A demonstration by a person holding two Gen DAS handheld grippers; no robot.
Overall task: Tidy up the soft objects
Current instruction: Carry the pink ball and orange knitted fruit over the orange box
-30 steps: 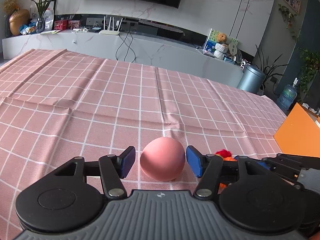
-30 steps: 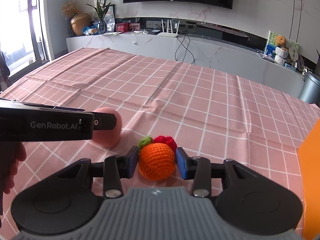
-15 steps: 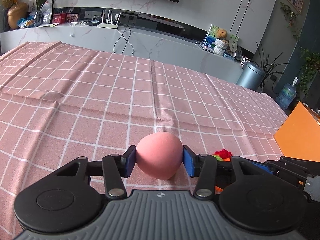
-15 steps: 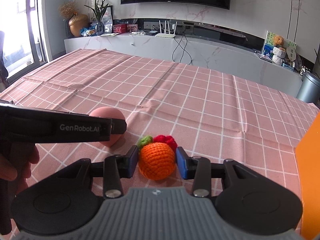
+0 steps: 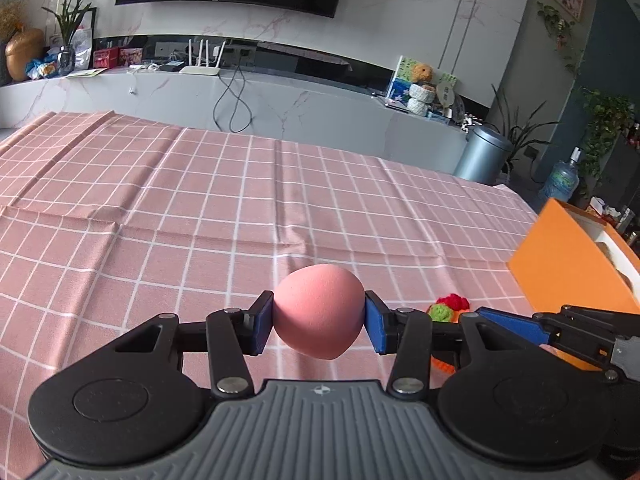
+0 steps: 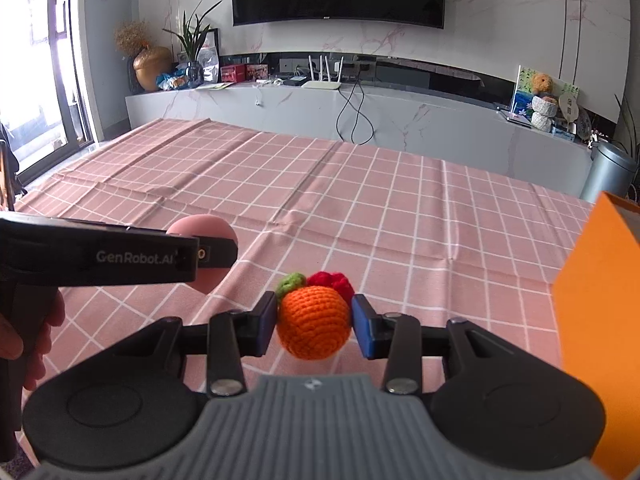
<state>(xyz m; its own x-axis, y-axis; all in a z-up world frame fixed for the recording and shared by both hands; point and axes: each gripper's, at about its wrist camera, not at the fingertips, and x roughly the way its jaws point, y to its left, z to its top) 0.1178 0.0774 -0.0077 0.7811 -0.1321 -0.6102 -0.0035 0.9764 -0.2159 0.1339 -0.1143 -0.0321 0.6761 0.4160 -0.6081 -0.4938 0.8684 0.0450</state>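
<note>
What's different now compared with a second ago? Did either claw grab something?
The left gripper closed its open fingers onto the pink sponge ball and lifted it off the checked tablecloth. The right gripper raised the orange crochet fruit slightly. Unchanged: its grip on the fruit, and the orange box at right.

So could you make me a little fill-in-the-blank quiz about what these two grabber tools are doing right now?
1. The left gripper squeezes a pink foam ____.
2. The right gripper clamps a crocheted toy whose body is coloured ____.
3. The checked tablecloth is coloured ____.
4. The open box at the right is coloured ____.

Missing words: ball; orange; pink; orange.
</note>
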